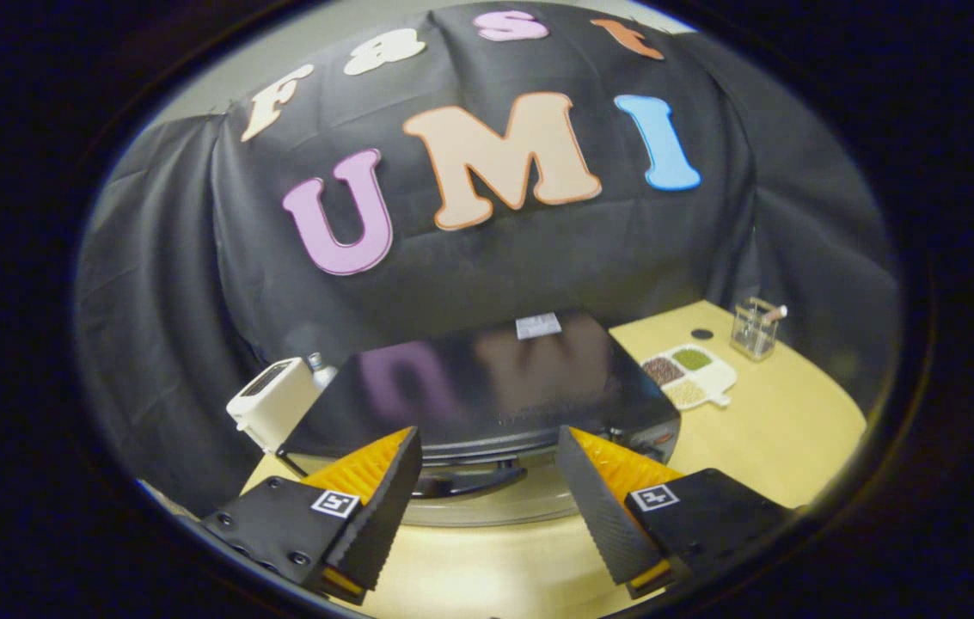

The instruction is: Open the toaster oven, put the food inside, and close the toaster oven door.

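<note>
Toaster oven [487, 387] sits just ahead of the wide-open gripper [487, 473]; white toaster [272, 400] beside it.

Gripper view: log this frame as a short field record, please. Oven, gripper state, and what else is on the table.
oven: black toaster oven just ahead of the fingers, seen from above; door handle between the fingers
door: cannot tell whether open or shut
hand-held gripper: open, holding nothing
left of oven: white toaster
right of oven: divided dish with three sorts of grains or beans
beyond dish: clear holder
surface: wooden table
</note>
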